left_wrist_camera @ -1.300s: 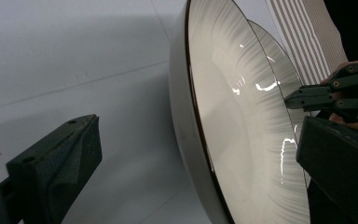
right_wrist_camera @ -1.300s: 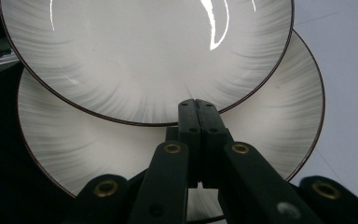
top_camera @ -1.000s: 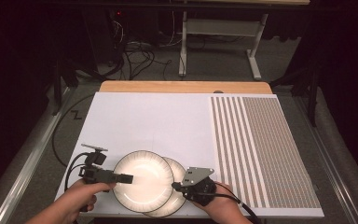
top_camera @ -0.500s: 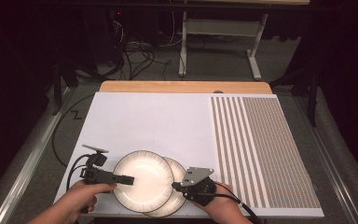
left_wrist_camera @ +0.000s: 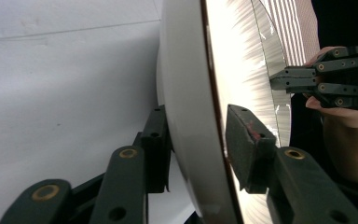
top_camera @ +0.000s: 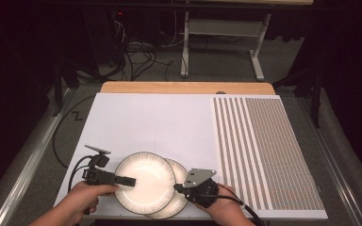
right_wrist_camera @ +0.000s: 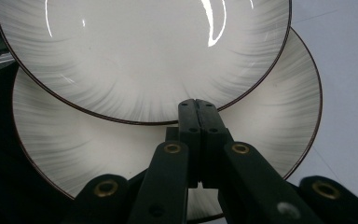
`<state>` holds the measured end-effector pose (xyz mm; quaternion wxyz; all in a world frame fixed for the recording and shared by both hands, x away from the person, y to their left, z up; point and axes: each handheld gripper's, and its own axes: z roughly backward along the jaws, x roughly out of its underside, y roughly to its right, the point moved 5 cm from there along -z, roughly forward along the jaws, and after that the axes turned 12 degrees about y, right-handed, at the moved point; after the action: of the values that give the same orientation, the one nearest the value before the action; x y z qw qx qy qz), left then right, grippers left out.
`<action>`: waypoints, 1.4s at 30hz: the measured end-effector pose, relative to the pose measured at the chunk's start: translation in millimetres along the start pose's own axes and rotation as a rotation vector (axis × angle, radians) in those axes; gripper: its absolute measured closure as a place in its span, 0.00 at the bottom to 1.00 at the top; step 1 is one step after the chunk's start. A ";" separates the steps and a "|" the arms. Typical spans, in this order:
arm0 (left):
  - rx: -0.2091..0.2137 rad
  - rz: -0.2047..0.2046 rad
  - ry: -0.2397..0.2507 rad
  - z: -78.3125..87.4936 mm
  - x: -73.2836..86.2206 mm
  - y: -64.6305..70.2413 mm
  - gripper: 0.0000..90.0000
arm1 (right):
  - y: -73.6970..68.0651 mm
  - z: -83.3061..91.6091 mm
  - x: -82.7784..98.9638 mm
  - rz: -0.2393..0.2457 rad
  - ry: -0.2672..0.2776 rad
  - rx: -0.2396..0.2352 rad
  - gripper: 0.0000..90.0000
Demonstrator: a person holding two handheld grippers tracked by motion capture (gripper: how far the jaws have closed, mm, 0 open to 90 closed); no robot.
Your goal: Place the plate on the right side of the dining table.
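Two white plates with dark rims lie overlapped at the table's front edge. The top plate (top_camera: 146, 181) (left_wrist_camera: 186, 93) (right_wrist_camera: 140, 56) covers the left part of the lower plate (top_camera: 172, 209) (right_wrist_camera: 88, 140). My left gripper (top_camera: 127, 180) (left_wrist_camera: 196, 114) straddles the top plate's left rim, one jaw under it and one above. Its jaws have just been closing, and a thin gap still shows at the upper pad (left_wrist_camera: 249, 140). My right gripper (top_camera: 176, 188) (right_wrist_camera: 196, 105) is shut with nothing in it. Its tip rests over the lower plate at the top plate's right rim.
A white mat (top_camera: 151, 122) covers the table's left and middle. A brown-striped mat (top_camera: 264, 150) covers the right side. A wooden table edge (top_camera: 184, 87) runs along the back. Cables and a desk frame stand on the floor beyond.
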<state>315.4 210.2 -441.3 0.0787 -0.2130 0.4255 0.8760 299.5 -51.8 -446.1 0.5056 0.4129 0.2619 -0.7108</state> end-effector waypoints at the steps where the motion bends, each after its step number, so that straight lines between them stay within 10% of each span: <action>1: 0.000 0.000 0.000 0.0 0.0 0.0 0.70 | 0.0 0.0 0.0 0.000 0.000 0.000 1.00; 42: 0.037 -0.007 0.061 4.9 -0.7 -1.1 0.80 | 6.4 9.6 -1.9 -0.016 0.038 0.024 1.00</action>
<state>314.9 214.7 -439.1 0.0727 -0.2399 0.4429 0.8608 302.7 -60.7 -439.2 0.4897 0.4304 0.2662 -0.7100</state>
